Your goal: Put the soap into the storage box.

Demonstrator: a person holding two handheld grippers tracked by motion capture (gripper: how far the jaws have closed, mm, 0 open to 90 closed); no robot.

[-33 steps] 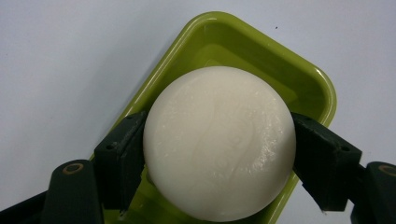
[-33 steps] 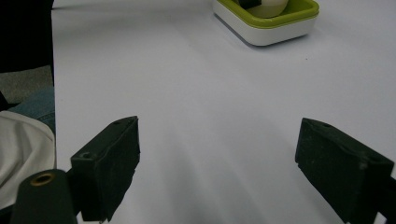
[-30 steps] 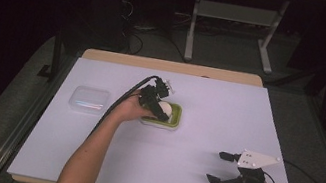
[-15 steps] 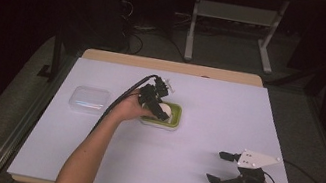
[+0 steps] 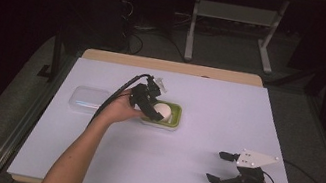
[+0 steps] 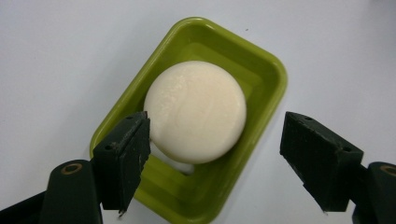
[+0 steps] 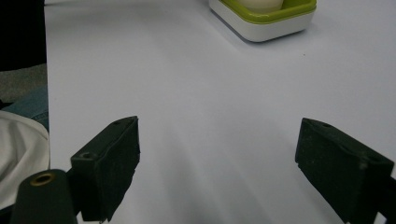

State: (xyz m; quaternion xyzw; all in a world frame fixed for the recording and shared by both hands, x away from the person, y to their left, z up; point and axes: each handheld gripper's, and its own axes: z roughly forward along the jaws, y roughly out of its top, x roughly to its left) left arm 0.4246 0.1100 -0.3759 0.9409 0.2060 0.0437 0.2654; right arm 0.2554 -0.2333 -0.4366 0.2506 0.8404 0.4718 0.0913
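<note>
Both grippers gape: left gripper (image 6: 215, 154) over soap (image 6: 195, 111); right gripper (image 7: 219, 172) empty.

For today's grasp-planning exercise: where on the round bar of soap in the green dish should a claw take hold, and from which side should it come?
Grip the soap bar across its curved edge, coming straight down from above. It lies flat in the green soap dish, whose raised walls block a sideways approach, while its rounded rim likely stands a little proud. The left claw already hangs open over it, one jaw at the soap's edge, the other wide of the dish.
</note>
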